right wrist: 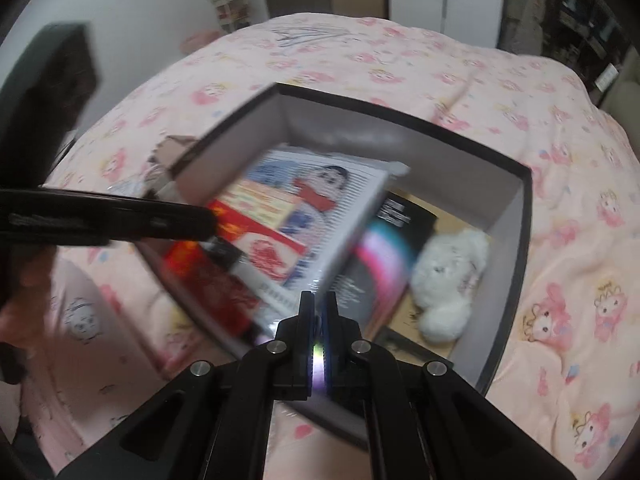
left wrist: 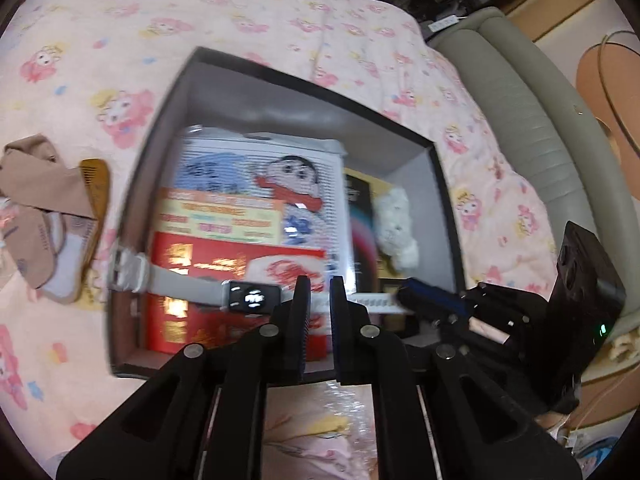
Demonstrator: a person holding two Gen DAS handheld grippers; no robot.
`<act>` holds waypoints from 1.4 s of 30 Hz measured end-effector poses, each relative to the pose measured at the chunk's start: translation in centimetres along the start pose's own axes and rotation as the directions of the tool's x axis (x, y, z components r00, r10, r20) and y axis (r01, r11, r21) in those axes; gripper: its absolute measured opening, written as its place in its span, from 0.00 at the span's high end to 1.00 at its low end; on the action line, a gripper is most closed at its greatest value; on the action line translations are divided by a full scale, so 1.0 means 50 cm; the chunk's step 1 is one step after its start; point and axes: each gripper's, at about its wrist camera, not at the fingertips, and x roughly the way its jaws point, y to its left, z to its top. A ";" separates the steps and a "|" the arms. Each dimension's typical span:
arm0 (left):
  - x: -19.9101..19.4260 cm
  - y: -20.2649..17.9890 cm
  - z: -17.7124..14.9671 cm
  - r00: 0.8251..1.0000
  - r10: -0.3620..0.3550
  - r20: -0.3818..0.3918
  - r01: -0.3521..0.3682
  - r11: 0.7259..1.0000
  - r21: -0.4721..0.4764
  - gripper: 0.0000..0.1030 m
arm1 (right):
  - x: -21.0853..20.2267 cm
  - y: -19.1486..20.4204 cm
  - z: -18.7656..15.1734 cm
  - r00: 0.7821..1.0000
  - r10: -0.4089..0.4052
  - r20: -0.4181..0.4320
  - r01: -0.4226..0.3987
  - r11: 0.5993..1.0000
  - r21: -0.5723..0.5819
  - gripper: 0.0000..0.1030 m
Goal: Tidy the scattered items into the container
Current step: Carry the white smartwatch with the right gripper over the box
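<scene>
A dark open box (left wrist: 224, 60) lies on a pink patterned bed; it also shows in the right wrist view (right wrist: 516, 216). Inside are a cartoon-covered book (left wrist: 260, 184), a red packet (left wrist: 236, 280), a dark booklet (left wrist: 360, 216) and a white plush toy (left wrist: 396, 224). My left gripper (left wrist: 320, 284) is shut on the strap of a grey smartwatch (left wrist: 252, 298) and holds it over the box's near edge. My right gripper (right wrist: 318, 300) is shut on the other end of the watch strap (right wrist: 276, 294), above the box. The right gripper's fingers (left wrist: 432, 300) show in the left view.
A beige sock (left wrist: 40, 216) and a brown comb (left wrist: 96, 188) lie on the bed left of the box. A grey padded bed edge (left wrist: 520, 112) runs along the right. The left tool (right wrist: 104, 220) crosses the right view at left.
</scene>
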 end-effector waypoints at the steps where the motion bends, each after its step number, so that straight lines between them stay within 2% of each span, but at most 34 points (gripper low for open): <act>1: 0.004 0.006 0.000 1.000 0.013 -0.011 -0.013 1.000 0.000 0.92 | 0.005 -0.010 -0.002 1.000 0.013 -0.002 -0.013 1.000 0.021 0.98; 3: 0.014 0.016 -0.002 0.998 0.041 -0.042 -0.041 0.999 -0.005 0.90 | 0.005 -0.023 -0.001 0.999 0.041 -0.005 -0.041 0.998 0.052 0.98; 4: 0.018 0.018 -0.005 0.997 0.054 -0.055 -0.054 0.999 -0.005 0.85 | 0.001 -0.023 0.003 0.999 0.052 -0.008 -0.051 0.997 0.054 0.96; 6: 0.022 0.017 -0.009 0.994 0.069 -0.082 -0.070 0.998 -0.001 0.78 | -0.006 -0.015 0.018 0.997 0.075 -0.034 -0.074 0.997 0.024 0.88; 7: 0.027 0.014 -0.014 0.992 0.074 -0.098 -0.074 0.997 0.008 0.75 | -0.007 -0.008 0.024 0.996 0.079 -0.048 -0.079 0.997 0.000 0.77; 8: 0.033 0.010 -0.018 0.990 0.081 -0.114 -0.080 0.997 0.016 0.74 | -0.007 -0.001 0.030 0.996 0.075 -0.056 -0.077 0.997 -0.024 0.59; 10: 0.045 0.004 -0.020 0.986 0.113 -0.126 -0.110 0.993 0.029 0.72 | 0.004 0.008 0.038 0.996 0.057 -0.065 -0.060 0.997 -0.047 0.49; 12: 0.057 0.002 -0.017 0.983 0.124 -0.132 -0.120 0.992 0.037 0.72 | 0.021 -0.001 0.039 0.995 0.065 -0.069 -0.066 0.998 -0.004 0.49; 13: 0.062 0.002 -0.015 0.985 0.104 -0.138 -0.101 0.994 0.030 0.72 | 0.028 -0.011 0.036 0.994 0.086 -0.065 -0.084 0.996 0.035 0.49; 15: 0.067 -0.003 -0.016 0.989 0.017 -0.148 -0.013 1.000 0.028 0.72 | 0.037 -0.032 0.022 0.991 0.127 -0.050 -0.121 0.987 0.102 0.50; 16: 0.067 -0.008 -0.017 0.989 -0.020 -0.149 0.025 0.999 0.035 0.72 | 0.036 -0.038 0.014 0.991 0.130 -0.043 -0.125 0.985 0.115 0.56; 17: 0.062 -0.012 -0.017 0.991 -0.023 -0.133 0.029 0.999 0.044 0.72 | 0.033 -0.042 0.007 0.993 0.117 -0.035 -0.112 0.987 0.117 0.61; 19: 0.041 -0.013 -0.011 0.996 0.060 -0.063 -0.057 0.997 0.055 0.72 | 0.018 -0.046 -0.001 0.999 0.054 -0.001 -0.054 0.992 0.112 0.64; 21: 0.028 -0.004 -0.002 0.990 0.140 -0.021 -0.139 0.989 0.039 0.72 | 0.002 -0.043 -0.004 0.999 0.000 0.052 -0.006 0.995 0.104 0.68; 24: 0.043 0.014 0.007 0.974 0.219 -0.060 -0.219 0.976 0.007 0.72 | 0.003 -0.032 0.000 0.996 -0.011 0.093 0.003 0.996 0.089 0.69; 26: 0.063 0.016 0.002 0.970 0.219 -0.109 -0.220 0.976 0.002 0.72 | 0.017 -0.023 0.004 0.997 -0.011 0.080 0.004 0.997 0.079 0.69; 28: 0.064 0.005 -0.007 0.966 0.238 -0.098 -0.236 0.971 0.032 0.70 | 0.028 -0.020 0.004 0.998 -0.031 0.057 0.027 0.997 0.071 0.69; 29: 0.061 -0.001 -0.011 0.971 0.220 -0.092 -0.217 0.975 0.042 0.69 | 0.030 -0.022 0.002 0.998 -0.049 0.046 0.045 0.996 0.073 0.69; 31: 0.054 -0.008 -0.018 0.989 0.090 -0.117 -0.088 0.996 0.029 0.69 | 0.031 -0.032 0.001 0.995 -0.095 0.032 0.091 0.992 0.091 0.69; 33: 0.054 -0.015 -0.027 0.987 -0.001 -0.158 0.004 1.000 0.023 0.69 | 0.023 -0.044 -0.002 0.989 -0.148 0.029 0.144 0.983 0.111 0.69; 34: 0.051 -0.021 -0.033 0.987 -0.006 -0.160 0.012 0.999 0.033 0.69 | 0.017 -0.049 -0.003 0.986 -0.161 0.034 0.156 0.980 0.121 0.69; 38: 0.021 -0.023 -0.035 0.990 0.120 -0.072 -0.115 0.991 0.062 0.69 | 0.001 -0.064 -0.006 0.991 -0.120 0.060 0.109 0.982 0.156 0.69; 40: 0.023 -0.006 -0.031 0.980 0.187 -0.067 -0.185 0.982 0.032 0.69 | 0.009 -0.062 -0.005 0.993 -0.108 0.050 0.100 0.984 0.151 0.69; 42: 0.030 0.014 -0.035 0.964 0.244 -0.106 -0.245 0.969 0.002 0.69 | 0.028 -0.053 -0.004 0.993 -0.120 0.013 0.118 0.986 0.122 0.69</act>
